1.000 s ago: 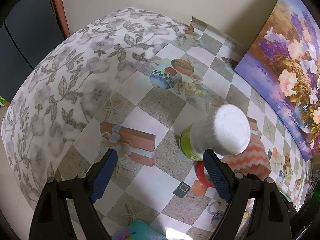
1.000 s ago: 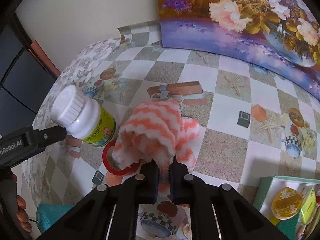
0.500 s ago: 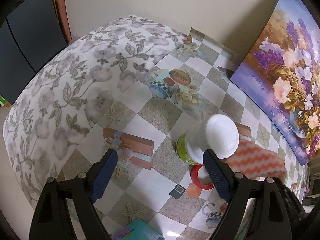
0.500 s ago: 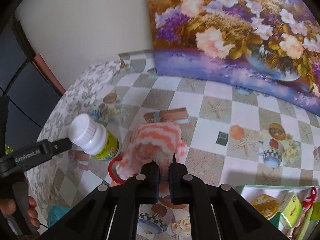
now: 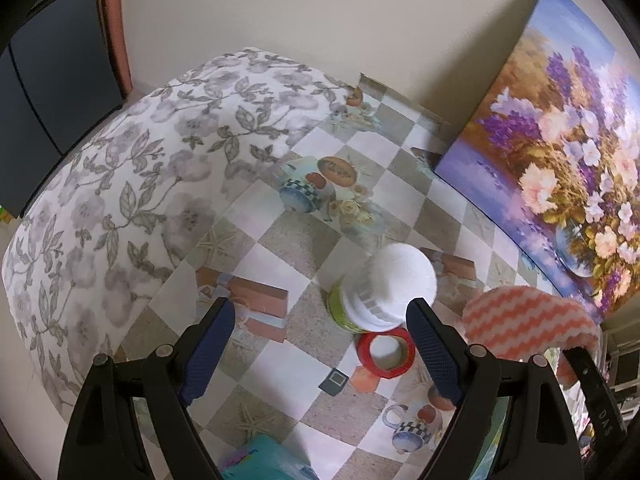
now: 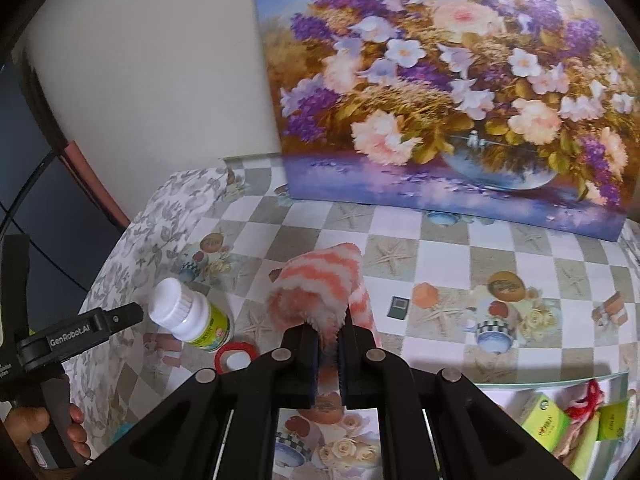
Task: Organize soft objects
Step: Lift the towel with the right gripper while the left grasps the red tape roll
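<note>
From the left wrist, the left gripper [image 5: 316, 350] tilts steeply down over the checkered desk [image 5: 280, 240], its blue-padded jaws spread wide and released, clasping nothing. A white-capped bottle [image 5: 380, 292] stands between them farther off, with a red tape roll [image 5: 386, 354] just beside it. The orange-and-white striped cloth [image 5: 524, 320] hangs off to the right.

From the right wrist, the right gripper [image 6: 328, 344] angles down, clenched on the striped cloth [image 6: 320, 292], which is lifted clear of the desk [image 6: 440, 264]. At the desk's near right corner an open box [image 6: 576, 432] holds green packets and red yarn. A hand [image 6: 44, 428] grips the left gripper's handle near the left edge.
</note>
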The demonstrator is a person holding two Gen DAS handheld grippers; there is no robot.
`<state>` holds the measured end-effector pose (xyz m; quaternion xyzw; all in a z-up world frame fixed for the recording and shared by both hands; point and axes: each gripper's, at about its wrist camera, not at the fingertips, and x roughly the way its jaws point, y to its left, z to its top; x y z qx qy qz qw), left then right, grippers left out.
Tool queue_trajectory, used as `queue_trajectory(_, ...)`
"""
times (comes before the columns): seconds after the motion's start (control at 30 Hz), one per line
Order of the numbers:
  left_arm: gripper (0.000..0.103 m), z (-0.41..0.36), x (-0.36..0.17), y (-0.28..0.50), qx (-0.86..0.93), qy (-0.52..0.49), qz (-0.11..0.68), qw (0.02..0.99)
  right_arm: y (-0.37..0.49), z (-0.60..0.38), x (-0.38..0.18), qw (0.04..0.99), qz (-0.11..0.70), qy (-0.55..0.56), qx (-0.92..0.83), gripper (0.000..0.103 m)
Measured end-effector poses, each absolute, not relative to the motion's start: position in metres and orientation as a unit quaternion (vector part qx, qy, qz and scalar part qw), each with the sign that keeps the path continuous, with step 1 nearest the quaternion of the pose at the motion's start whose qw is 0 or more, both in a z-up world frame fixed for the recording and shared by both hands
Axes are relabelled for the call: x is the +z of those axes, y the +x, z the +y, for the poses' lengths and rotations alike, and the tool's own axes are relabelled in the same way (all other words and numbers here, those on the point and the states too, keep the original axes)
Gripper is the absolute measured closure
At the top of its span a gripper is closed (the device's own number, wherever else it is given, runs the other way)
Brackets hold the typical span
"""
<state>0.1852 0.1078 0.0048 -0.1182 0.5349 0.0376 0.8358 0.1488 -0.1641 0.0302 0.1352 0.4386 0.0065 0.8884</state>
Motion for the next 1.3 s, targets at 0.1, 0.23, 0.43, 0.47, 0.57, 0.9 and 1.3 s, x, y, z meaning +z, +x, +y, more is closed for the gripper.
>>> queue_trajectory(0.1, 0.015, 0.099, 0.002, 0.186, 0.024, -0.112, 0.546, 0.83, 0.147, -0.172, 0.032, 0.887, 0.441, 0.138, 0.0, 0.096)
queue_trajectory(0.23, 0.015, 0.083, -0.003, 0.187, 0.007, -0.093, 0.558, 0.825, 0.144, -0.182, 0.035, 0.887, 0.438, 0.145, -0.006, 0.096)
queue_trajectory(0.43, 0.015, 0.055, -0.019, 0.187, -0.016, -0.063, 0.581, 0.812, 0.141, -0.198, 0.033, 0.883, 0.442, 0.157, -0.017, 0.096)
queue_trajectory(0.47, 0.015, 0.051, -0.023, 0.187, -0.017, -0.061, 0.584, 0.809, 0.141, -0.199, 0.032, 0.882, 0.443, 0.158, -0.018, 0.096)
queue_trajectory(0.57, 0.015, 0.039, -0.037, 0.188, -0.021, -0.054, 0.596, 0.801, 0.14, -0.203, 0.03, 0.881, 0.447, 0.157, -0.02, 0.096)
queue_trajectory(0.9, 0.015, 0.014, -0.076, 0.193, -0.018, -0.047, 0.613, 0.788, 0.144, -0.208, 0.005, 0.863, 0.48, 0.155, -0.016, 0.096)
queue_trajectory(1.3, 0.043, 0.004, -0.1, 0.197, -0.001, -0.031, 0.62, 0.784, 0.151, -0.208, -0.02, 0.846, 0.508, 0.16, -0.009, 0.096)
